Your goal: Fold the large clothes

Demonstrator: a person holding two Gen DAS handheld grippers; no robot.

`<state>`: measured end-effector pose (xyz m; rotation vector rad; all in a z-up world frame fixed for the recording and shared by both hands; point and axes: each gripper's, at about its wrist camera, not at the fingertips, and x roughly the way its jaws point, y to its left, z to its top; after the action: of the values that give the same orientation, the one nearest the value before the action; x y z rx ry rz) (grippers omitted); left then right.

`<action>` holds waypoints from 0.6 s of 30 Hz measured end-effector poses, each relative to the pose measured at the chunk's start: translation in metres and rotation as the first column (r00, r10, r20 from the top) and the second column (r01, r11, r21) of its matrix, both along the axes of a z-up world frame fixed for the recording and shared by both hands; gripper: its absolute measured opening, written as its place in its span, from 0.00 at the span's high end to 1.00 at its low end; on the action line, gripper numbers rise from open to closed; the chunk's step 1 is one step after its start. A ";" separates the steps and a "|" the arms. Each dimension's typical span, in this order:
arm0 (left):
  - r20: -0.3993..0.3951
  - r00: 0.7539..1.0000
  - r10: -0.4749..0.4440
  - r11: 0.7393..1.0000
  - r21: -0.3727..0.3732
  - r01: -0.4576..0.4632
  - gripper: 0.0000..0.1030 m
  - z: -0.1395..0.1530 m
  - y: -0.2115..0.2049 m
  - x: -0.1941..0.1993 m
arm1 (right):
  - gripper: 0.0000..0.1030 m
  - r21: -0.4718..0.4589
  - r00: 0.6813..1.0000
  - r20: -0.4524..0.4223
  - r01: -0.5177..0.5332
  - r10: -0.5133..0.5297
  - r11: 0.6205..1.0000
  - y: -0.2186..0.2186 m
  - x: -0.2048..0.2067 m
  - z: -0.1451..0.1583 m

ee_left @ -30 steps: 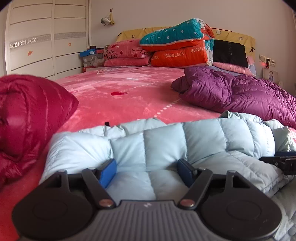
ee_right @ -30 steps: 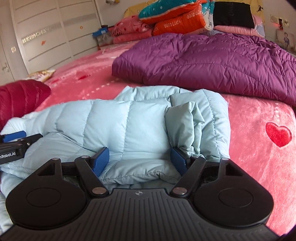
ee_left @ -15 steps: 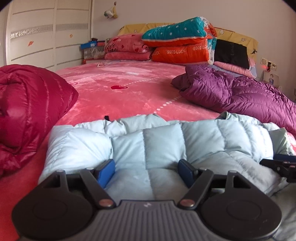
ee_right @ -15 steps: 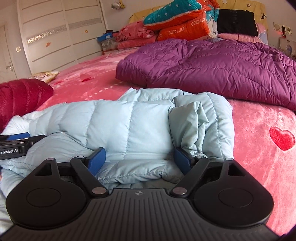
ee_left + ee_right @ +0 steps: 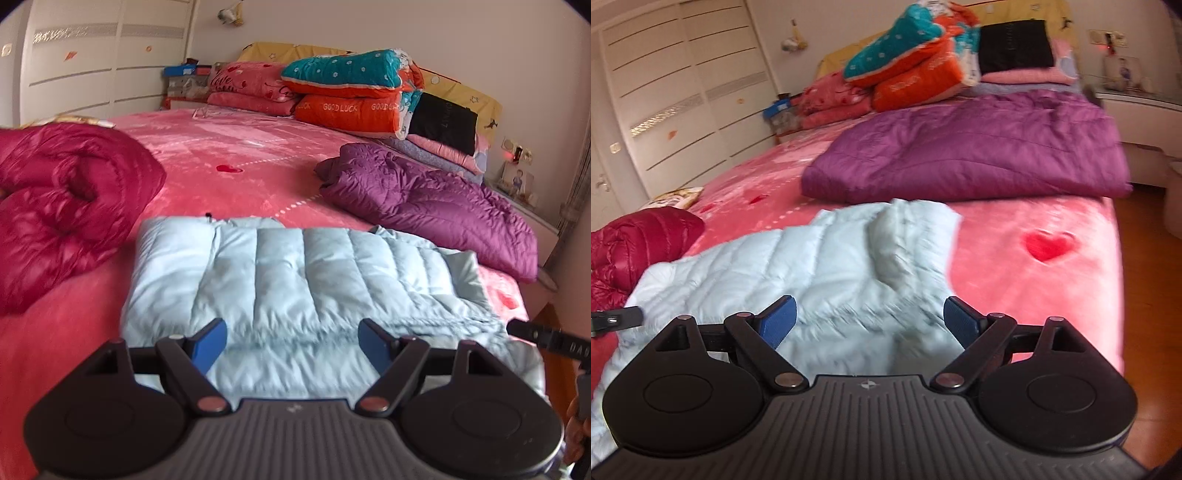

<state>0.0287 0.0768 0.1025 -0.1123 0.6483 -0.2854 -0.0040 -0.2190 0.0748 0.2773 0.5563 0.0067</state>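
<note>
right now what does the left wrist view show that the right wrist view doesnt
Only the left wrist view: the left gripper, jaws opening with nothing between them, and the GOOD LUCK lettering on the orange pillow.
Only the right wrist view: the right gripper, open, and the wooden floor.
Both: the light blue jacket, purple jacket, red jacket.

Your pink, heart-patterned plush bed (image 5: 229, 155) carries a pale-blue quilted down jacket (image 5: 295, 280) at centre, a crimson puffer jacket (image 5: 62, 206) left, a purple puffer jacket (image 5: 436, 206) right, and stacked bedding (image 5: 351, 92) on top.
</note>
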 end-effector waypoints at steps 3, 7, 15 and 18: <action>-0.019 1.000 0.015 0.999 -0.039 -0.016 0.24 0.013 0.005 -0.016 | 0.00 -0.021 0.999 0.001 0.033 -0.033 0.999 -0.003 -0.031 0.004; -0.022 1.000 -0.008 0.997 -0.072 0.007 0.24 0.038 -0.002 -0.032 | 0.00 -0.027 0.994 0.016 0.104 -0.104 0.994 -0.016 -0.064 0.012; 0.103 0.985 -0.136 0.977 -0.148 0.151 0.23 0.124 -0.062 -0.061 | 0.00 0.013 0.938 0.066 0.339 -0.339 0.941 -0.061 -0.135 0.046; 0.143 0.970 -0.197 0.957 -0.186 0.222 0.21 0.158 -0.097 -0.080 | 0.00 0.097 0.898 0.112 0.416 -0.426 0.904 -0.086 -0.170 0.064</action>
<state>-0.0515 -0.0200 0.2605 -0.2188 0.5071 -0.5598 -0.1744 -0.3054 0.1388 0.4601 0.3566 -0.3755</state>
